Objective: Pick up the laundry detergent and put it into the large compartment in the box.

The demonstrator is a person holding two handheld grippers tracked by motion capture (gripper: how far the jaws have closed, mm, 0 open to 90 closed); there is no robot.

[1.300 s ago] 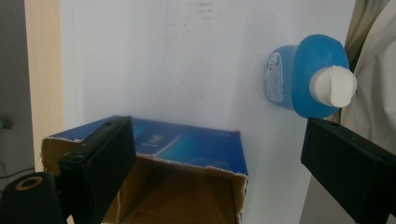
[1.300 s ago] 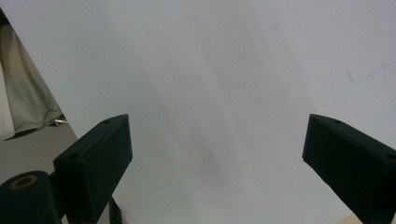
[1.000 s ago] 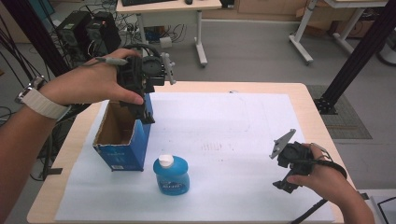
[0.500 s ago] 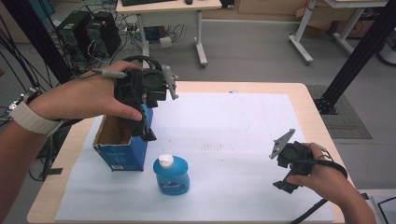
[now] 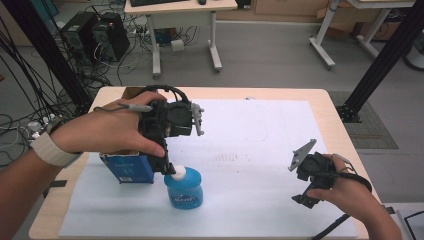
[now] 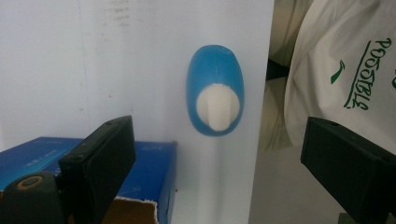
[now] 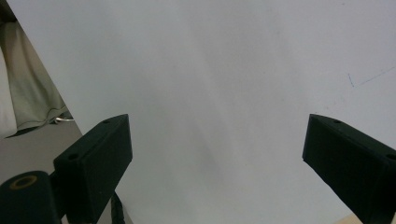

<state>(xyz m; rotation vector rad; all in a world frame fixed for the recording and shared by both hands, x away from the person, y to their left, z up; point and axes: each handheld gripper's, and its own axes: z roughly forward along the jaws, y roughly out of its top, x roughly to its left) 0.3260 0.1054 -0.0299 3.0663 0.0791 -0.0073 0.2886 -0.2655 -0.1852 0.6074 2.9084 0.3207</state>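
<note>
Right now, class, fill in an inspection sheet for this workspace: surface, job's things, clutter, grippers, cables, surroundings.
Surface: wooden table covered by a white sheet with faint marks.
Job's things: blue bottle with a white cap, upright; open blue box beside it.
Clutter: nothing seen.
Grippers: left gripper open above the box and bottle, holding nothing; right gripper open over bare sheet near the table's right edge.
Cables: one trails from the right gripper; tangled cables on the floor at left.
Surroundings: computer towers, desks, black frame posts.
</note>
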